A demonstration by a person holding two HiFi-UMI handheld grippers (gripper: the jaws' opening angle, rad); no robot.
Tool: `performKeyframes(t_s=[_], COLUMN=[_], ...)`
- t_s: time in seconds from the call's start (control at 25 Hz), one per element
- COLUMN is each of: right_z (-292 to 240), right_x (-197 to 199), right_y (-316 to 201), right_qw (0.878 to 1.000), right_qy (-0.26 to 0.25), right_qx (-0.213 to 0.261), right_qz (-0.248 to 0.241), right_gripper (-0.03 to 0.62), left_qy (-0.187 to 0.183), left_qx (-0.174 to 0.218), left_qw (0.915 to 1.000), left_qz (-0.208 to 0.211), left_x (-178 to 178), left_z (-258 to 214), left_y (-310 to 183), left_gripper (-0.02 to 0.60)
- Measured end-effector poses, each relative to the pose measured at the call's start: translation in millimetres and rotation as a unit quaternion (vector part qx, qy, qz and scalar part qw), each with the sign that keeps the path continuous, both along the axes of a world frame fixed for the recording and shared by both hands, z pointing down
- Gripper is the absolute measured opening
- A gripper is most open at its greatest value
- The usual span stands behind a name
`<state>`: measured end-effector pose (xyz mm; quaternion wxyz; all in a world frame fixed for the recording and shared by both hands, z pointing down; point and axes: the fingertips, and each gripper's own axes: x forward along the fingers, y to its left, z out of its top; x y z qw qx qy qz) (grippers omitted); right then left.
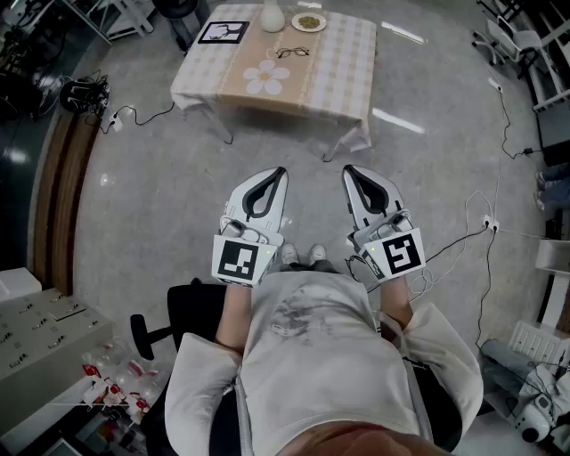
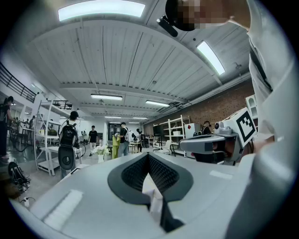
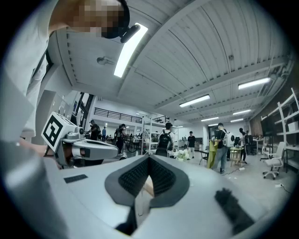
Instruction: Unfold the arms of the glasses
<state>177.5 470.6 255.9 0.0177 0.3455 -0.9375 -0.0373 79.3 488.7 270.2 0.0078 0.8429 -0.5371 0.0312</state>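
Note:
The glasses (image 1: 292,52), dark-framed, lie on the far part of a checked-cloth table (image 1: 343,76) at the top of the head view; whether their arms are folded is too small to tell. I stand well back from the table. My left gripper (image 1: 280,170) and right gripper (image 1: 347,169) are held level side by side in front of my body, both shut with nothing between the jaws. In the left gripper view the left gripper (image 2: 148,156) shows its pads pressed together. The right gripper (image 3: 149,158) looks the same in its own view. Neither gripper view shows the glasses.
On the table stand a white vase (image 1: 272,16), a small plate (image 1: 308,22), a marker card (image 1: 223,32) and a flower-shaped mat (image 1: 266,77). Cables (image 1: 485,227) trail over the floor at right. A black chair (image 1: 183,312) is behind me. Several people (image 3: 164,140) stand far off among shelves.

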Motion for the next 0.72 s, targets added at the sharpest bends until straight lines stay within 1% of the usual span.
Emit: performKeyframes(t_s=[0.12,0.2,0.36,0.44,0.52,0.72], right_z=[-2,-3,-5,-5,-4,1], right_x=[5,6,4,7,12,29], right_y=[5,7,5,4,1,-5], right_qw=[1.000,1.000,1.000,1.000,1.000,1.000], right_qy=[0.000,0.000,-0.004,-0.005,-0.003,-0.004], right_qx=[0.000,0.001,0.010,0.015,0.016,0.008], right_qz=[-0.007,-0.011,-0.014,-0.011,-0.009,-0.017], right_gripper=[0.015,0.015,0.015,0.015,0.017,0.017], left_qy=[0.000,-0.007,-0.011,-0.014,-0.014,-0.020], left_qx=[0.006,0.017,0.017,0.024,0.021,0.016], left_qw=[1.0000,0.9998,0.9998,0.9996,0.9996,0.9996], left_qz=[-0.002,0.002,-0.005,-0.006,-0.015,-0.016], left_x=[6,10,8,8,9,31], left_z=[-3,-5,-3,-2,0,4], left_y=[6,8,7,6,4,1], left_gripper=[0.009,0.009,0.009,0.009,0.009,0.009])
